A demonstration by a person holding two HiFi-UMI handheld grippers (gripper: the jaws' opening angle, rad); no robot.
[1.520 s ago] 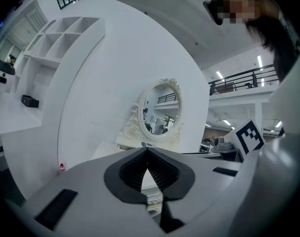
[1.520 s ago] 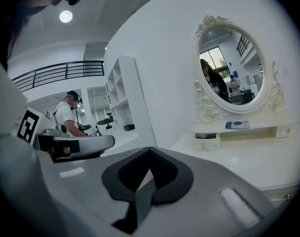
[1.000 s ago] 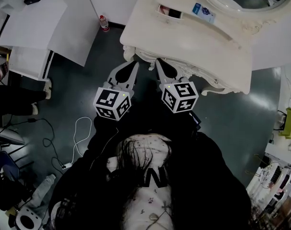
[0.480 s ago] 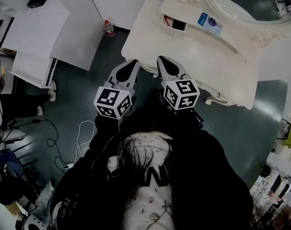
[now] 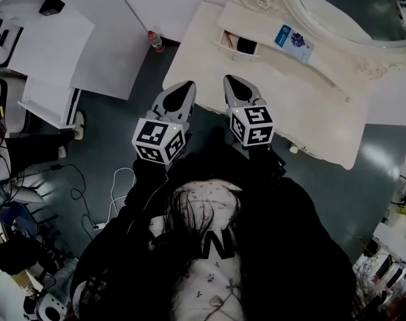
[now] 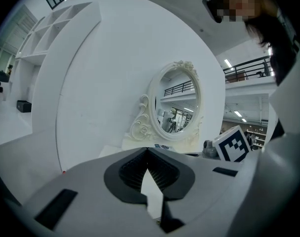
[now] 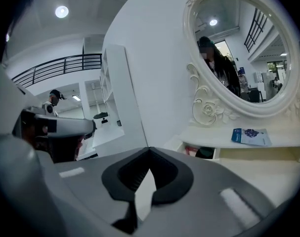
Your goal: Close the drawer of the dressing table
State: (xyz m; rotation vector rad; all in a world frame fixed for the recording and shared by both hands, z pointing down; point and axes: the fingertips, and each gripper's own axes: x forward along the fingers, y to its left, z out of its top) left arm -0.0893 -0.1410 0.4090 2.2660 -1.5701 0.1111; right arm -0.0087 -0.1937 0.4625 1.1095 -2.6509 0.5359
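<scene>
Held left tongs [image 5: 185, 87] and right tongs [image 5: 231, 81] clenched tip to tip on nothing, side by side at the front edge of the table [image 5: 289, 92]. Found the drawer [image 5: 237, 44] pulled open in the table's raised back shelf, apart from both tongs, a blue packet [image 5: 291, 37] lying on that shelf near it

Table [image 5: 283, 92]: cream, upper right of frame.
Drawer [image 5: 228, 49]: cream front, dark and red inside.
Packet [image 5: 291, 37]: blue, white print.
Left gripper [image 5: 188, 85]: grey; cube white, black squares.
Right gripper [image 5: 227, 79]: same.
Floor [image 5: 122, 126]: dark grey-green.
</scene>
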